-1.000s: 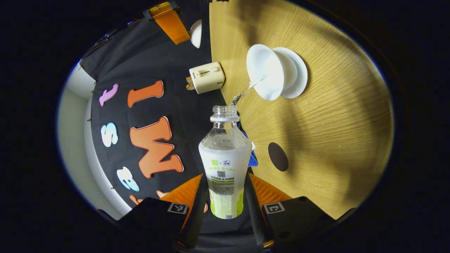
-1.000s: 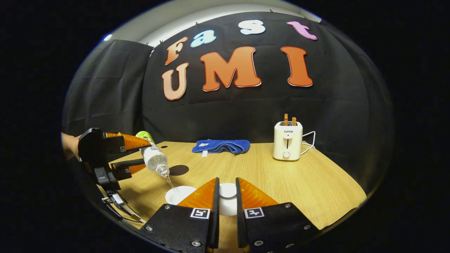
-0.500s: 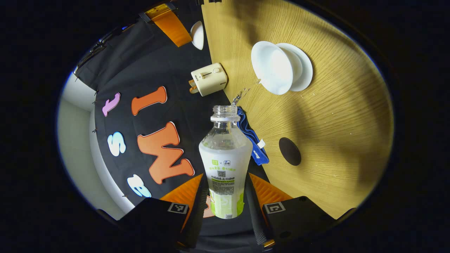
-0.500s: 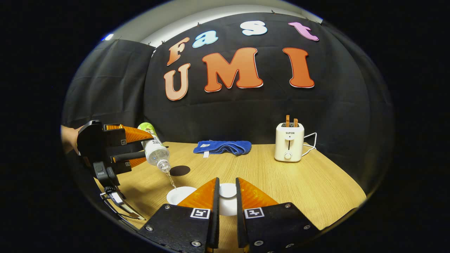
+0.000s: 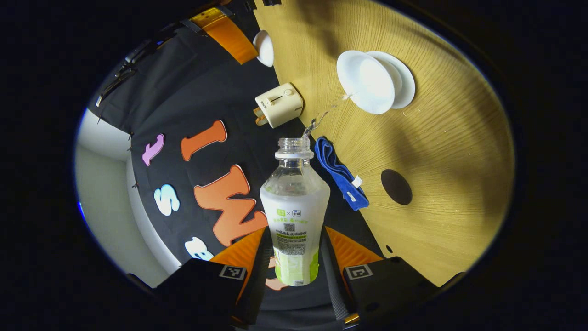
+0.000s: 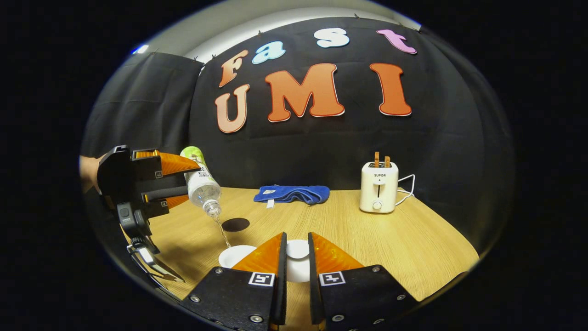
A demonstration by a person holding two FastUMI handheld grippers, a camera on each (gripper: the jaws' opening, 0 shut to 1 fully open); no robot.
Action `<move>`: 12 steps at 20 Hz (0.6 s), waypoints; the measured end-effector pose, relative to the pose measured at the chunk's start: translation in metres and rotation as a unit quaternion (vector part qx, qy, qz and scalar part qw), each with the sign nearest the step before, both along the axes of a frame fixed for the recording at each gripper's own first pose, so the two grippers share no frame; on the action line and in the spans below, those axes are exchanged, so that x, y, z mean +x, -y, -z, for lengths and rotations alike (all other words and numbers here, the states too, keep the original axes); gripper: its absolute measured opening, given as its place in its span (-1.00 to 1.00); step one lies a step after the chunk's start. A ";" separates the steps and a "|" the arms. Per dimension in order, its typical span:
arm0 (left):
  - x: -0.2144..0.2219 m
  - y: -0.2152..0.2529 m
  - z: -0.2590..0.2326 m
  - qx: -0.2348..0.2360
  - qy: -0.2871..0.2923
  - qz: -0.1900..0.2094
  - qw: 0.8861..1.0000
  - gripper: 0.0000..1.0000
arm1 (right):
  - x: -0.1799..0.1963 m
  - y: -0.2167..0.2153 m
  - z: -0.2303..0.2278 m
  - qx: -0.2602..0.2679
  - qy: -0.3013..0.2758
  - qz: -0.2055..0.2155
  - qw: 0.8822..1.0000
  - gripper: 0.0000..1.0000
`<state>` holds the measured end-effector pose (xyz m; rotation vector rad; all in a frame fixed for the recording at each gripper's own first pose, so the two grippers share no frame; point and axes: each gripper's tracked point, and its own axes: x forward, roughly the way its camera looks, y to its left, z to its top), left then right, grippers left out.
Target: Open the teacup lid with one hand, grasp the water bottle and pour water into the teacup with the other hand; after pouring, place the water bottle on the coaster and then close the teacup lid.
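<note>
Bottle point(image 5: 294, 202), pinched between left fingers point(image 5: 257, 257), tilted neck-down toward the teacup point(image 5: 365, 82); coaster point(image 5: 396, 186) lay nearer; right fingers point(image 6: 317, 253) apparently pinching the lid point(image 6: 297, 249)

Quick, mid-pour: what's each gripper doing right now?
Left gripper: shut on the water bottle, tilted and pouring toward the teacup.
Right gripper: shut on the teacup lid, held off the cup.
</note>
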<state>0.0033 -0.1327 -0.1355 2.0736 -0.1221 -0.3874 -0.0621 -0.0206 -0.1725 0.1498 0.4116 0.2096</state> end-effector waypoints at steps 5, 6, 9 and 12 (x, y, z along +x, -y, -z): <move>-0.004 0.009 0.006 0.026 -0.002 0.022 0.999 0.22 | -0.002 0.000 -0.002 -0.001 0.002 -0.002 1.000 -0.58; -0.005 0.012 0.005 0.030 -0.001 0.026 0.999 0.24 | -0.002 0.001 -0.002 -0.002 0.002 -0.001 1.000 -0.58; -0.009 0.019 0.006 0.041 -0.002 0.040 0.998 0.24 | -0.003 0.001 -0.003 -0.002 0.004 -0.001 1.000 -0.58; -0.010 0.024 0.014 0.053 -0.005 0.051 0.997 0.27 | -0.004 0.001 -0.002 -0.003 0.004 -0.001 1.000 -0.58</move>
